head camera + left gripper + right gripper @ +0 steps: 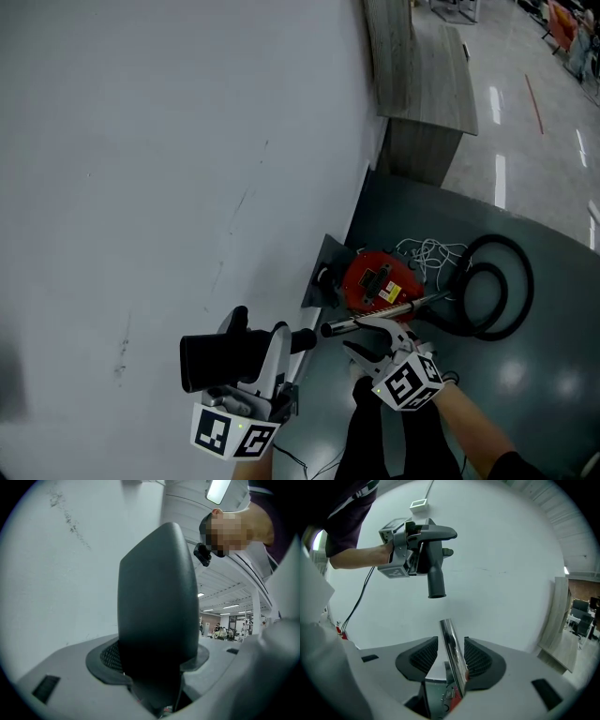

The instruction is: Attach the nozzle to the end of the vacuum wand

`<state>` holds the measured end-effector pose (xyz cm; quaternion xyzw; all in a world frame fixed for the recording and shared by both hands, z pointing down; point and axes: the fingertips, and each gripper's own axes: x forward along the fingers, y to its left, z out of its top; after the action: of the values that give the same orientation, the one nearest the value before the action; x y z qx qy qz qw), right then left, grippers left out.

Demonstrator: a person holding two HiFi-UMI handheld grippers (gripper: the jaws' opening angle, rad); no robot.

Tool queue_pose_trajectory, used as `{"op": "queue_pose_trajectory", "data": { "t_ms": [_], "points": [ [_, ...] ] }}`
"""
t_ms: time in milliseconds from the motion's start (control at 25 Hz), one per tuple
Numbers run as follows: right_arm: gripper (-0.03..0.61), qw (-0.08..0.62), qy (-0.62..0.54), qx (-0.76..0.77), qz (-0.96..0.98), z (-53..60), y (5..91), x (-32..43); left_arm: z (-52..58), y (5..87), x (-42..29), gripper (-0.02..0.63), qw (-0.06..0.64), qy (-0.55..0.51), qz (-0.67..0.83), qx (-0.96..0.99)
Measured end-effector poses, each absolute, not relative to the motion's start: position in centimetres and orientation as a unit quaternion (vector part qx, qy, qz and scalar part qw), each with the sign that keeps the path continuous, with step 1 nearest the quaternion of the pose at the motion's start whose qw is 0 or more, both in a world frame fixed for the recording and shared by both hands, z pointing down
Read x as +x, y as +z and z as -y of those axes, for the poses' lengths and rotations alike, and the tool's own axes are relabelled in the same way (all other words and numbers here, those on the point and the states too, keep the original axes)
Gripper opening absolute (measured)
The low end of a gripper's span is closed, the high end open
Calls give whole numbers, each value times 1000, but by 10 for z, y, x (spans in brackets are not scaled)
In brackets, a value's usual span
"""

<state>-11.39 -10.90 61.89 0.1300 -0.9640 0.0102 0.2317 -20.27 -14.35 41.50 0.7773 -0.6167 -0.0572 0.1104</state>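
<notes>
nozzle [225, 361]: black, closest in, clamped across the left gripper [262, 367] so its socket end faces the wand; not yet joined.
wand [375, 316]: chrome tube, tip just short of the socket, roughly lined up.
right gripper [367, 337]: jaws wide, wand loose between the pads; probably there to steady it.
vacuum cleaner [375, 284]: red body on the floor by the wall, hose [502, 281] coiled beside.

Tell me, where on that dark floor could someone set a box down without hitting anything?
Bare floor lies right of the black hose coil, toward the picture's lower right, and in a strip between the grey cabinet and the red vacuum. It is crowded along the white wall, where vacuum, white cord and metal wand bunch together.
</notes>
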Motion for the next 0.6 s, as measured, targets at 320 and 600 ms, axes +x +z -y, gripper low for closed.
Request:
{"op": "queue_pose_trajectory", "data": {
  "t_ms": [320,600],
  "points": [
    [164,245,-33,130,960,114,635,-133,143,421,-210,262,105,-86,617,775],
    [164,265,-54,135,953,119,655,-138,151,440,-204,262,122,-117,603,779]
  ]
}}
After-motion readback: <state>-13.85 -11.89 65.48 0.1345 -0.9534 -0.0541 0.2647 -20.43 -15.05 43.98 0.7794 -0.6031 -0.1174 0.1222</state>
